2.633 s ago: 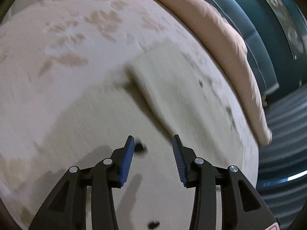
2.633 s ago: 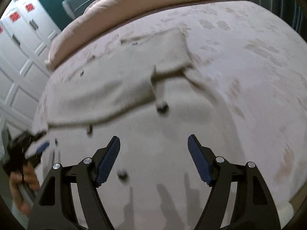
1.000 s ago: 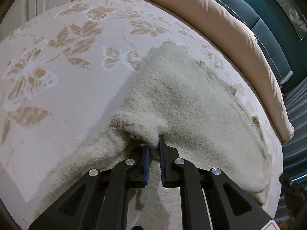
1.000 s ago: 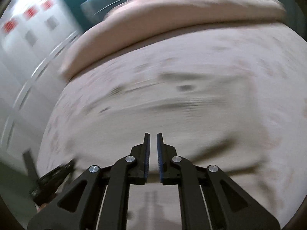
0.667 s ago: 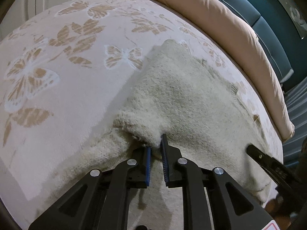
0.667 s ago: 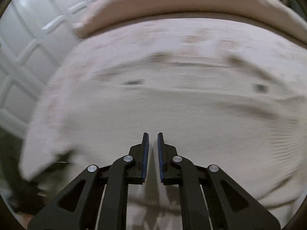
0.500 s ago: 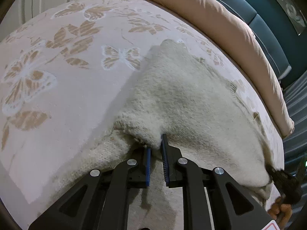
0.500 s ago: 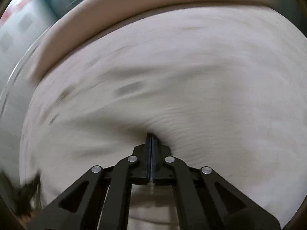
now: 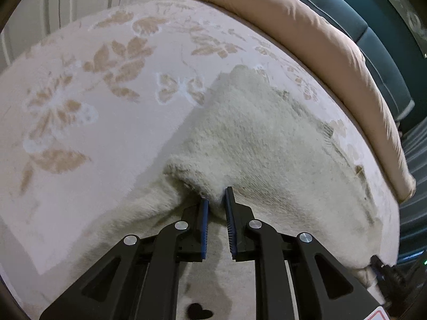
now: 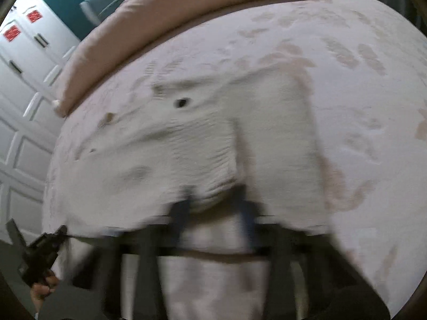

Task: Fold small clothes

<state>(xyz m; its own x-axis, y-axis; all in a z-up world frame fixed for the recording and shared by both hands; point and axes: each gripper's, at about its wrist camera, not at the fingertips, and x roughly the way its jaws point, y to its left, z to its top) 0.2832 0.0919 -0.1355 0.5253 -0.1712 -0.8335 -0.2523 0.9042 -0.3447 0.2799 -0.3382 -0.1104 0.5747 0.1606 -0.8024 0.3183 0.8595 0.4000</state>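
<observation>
Left wrist view: the left gripper (image 9: 214, 200) points steeply down at the bed, its 2 fingers side by side and level across the lower frame. Its blue pads are drawn close together and pinch a raised fold of the cream fleece garment (image 9: 253, 138). The fold stands up as a small ridge just ahead of the fingertips. From there the garment spreads away to the upper right, flat on the butterfly-print bedspread (image 9: 106, 122). A rolled peach duvet (image 9: 320, 40) runs along the far edge of the bed, apart from the garment. A black heart mark (image 9: 198, 313) shows on the garment below the gripper.

Right wrist view: heavily blurred. The right gripper (image 10: 213, 200) is angled down over the near edge of the same garment. Its 2 fingers appear as dark smears standing apart; the jaws have just been opening. The garment's ribbed hem (image 10: 210, 168) bulges between them, and no pinch can be made out. At the lower left of this view, a person's hand (image 10: 40, 292) carries the left gripper at the garment's corner. White panelled doors (image 10: 24, 106) stand behind.
</observation>
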